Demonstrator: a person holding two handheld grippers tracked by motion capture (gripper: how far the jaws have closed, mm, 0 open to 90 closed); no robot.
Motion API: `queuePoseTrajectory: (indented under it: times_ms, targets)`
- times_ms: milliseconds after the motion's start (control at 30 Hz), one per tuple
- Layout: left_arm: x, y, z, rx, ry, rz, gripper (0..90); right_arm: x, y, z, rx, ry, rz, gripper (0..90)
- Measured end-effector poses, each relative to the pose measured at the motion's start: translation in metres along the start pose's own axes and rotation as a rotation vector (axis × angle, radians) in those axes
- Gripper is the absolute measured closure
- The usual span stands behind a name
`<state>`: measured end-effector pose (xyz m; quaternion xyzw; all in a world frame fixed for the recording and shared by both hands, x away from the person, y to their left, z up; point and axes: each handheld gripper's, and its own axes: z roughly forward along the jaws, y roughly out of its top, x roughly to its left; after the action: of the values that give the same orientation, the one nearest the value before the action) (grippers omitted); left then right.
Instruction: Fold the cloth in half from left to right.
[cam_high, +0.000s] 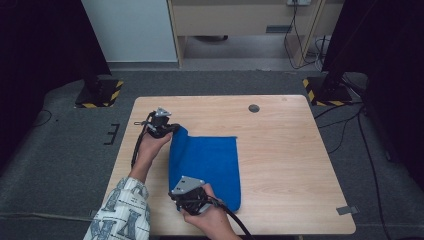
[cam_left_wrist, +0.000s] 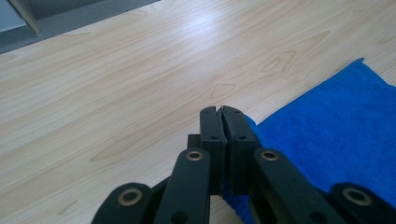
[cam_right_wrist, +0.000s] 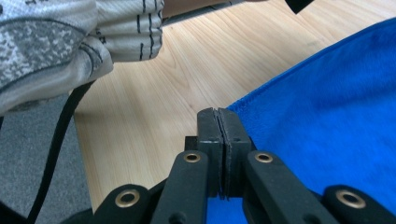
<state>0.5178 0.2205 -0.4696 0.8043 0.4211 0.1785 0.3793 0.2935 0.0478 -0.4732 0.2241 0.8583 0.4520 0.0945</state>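
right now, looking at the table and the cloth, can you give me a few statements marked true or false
1. A blue cloth lies on a wooden table. True.
2. The left gripper is open and clear of the cloth. False: its jaws are shut on the cloth's far left corner.
3. The right gripper is shut on the cloth's near left edge. True.
4. The cloth lies flat all over. False: its left edge is lifted off the table between the two grippers.
5. A small dark round spot sits on the table beyond the cloth. True.
6. The cloth is red. False: it is blue.
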Motion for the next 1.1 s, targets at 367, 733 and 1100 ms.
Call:
queuePoseTrajectory:
  times_ms: [367,733,1100]
  targets:
    - [-0.030,0.009,0.022,0.001,-0.046,0.020,87.9,-0.008,-0.024,-0.021,0.029,-0.037,0.002,89.2]
    - [-0.047,0.017,0.032,0.002,-0.069,0.026,87.8,-0.013,-0.038,-0.034,0.026,-0.050,0.026,89.1]
    - [-0.063,0.021,0.045,0.022,-0.088,0.044,87.8,-0.017,-0.049,-0.042,0.029,-0.055,0.051,89.2]
